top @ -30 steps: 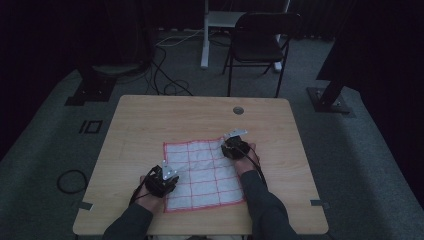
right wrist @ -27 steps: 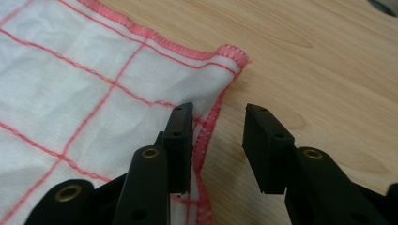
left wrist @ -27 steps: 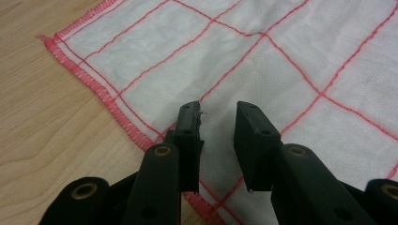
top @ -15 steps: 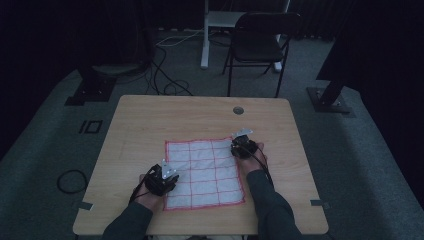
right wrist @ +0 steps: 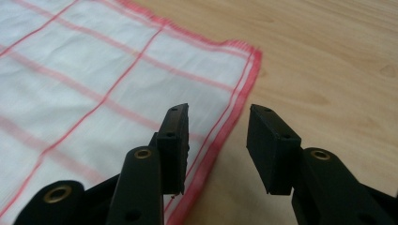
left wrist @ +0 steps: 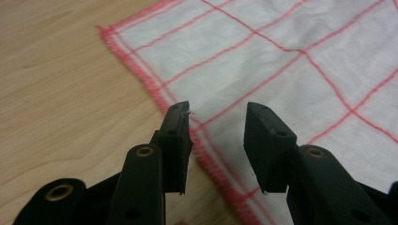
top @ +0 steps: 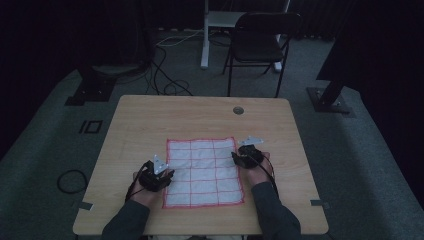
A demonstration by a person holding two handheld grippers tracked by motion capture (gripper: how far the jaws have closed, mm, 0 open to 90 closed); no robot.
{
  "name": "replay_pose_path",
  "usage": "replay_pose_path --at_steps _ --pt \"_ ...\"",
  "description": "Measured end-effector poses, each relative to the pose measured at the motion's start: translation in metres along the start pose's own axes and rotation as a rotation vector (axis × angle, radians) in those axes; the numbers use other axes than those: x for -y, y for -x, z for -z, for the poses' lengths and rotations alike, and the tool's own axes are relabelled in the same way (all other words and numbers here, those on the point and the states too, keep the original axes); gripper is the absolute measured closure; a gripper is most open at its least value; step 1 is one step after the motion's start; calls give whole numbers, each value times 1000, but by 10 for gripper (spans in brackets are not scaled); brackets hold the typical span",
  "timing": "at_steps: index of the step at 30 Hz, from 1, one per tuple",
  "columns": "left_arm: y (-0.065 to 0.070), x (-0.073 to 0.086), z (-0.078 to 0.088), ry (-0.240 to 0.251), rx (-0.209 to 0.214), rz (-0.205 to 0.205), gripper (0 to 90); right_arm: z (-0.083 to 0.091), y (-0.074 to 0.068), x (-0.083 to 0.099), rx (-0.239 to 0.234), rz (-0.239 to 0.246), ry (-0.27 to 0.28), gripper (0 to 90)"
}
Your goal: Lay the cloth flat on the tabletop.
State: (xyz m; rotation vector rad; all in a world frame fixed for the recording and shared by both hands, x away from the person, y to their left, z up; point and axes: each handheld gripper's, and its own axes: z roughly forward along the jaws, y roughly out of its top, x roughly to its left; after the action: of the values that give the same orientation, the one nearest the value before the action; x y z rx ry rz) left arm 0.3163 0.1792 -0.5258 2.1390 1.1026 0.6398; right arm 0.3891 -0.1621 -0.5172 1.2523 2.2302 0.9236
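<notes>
A white cloth with a red grid and red hem (top: 202,171) lies flat on the wooden table (top: 150,120). My left gripper (top: 167,175) sits at the cloth's left edge, near its front corner. In the left gripper view the cloth (left wrist: 291,70) spreads ahead and my left gripper (left wrist: 217,112) is open, its jaws straddling the red hem. My right gripper (top: 235,156) is at the cloth's right edge, toward the far corner. In the right gripper view my right gripper (right wrist: 218,115) is open over the hem of the cloth (right wrist: 94,84), nothing held.
A round cable hole (top: 238,110) is in the table near its far edge. A black chair (top: 260,42) and a white post (top: 205,32) stand beyond the table. Cables (top: 170,60) lie on the grey floor.
My right gripper has moved off the cloth's surface to its right edge. My left gripper has shifted slightly forward along the left edge.
</notes>
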Motion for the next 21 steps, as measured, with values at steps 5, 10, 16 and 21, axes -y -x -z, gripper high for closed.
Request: replay_pose_path --at_steps 5,10,16,21 --pt "-10 0 8 22 -17 28 616 25 -8 18 -32 13 36 583" --pt "-11 -2 17 57 -19 59 616 39 -11 33 -57 27 32 580" --pt "-13 -4 17 62 -15 79 616 43 -9 44 -55 23 17 576" --pt "-16 -3 17 65 -6 101 614 41 -7 46 -51 16 11 575"
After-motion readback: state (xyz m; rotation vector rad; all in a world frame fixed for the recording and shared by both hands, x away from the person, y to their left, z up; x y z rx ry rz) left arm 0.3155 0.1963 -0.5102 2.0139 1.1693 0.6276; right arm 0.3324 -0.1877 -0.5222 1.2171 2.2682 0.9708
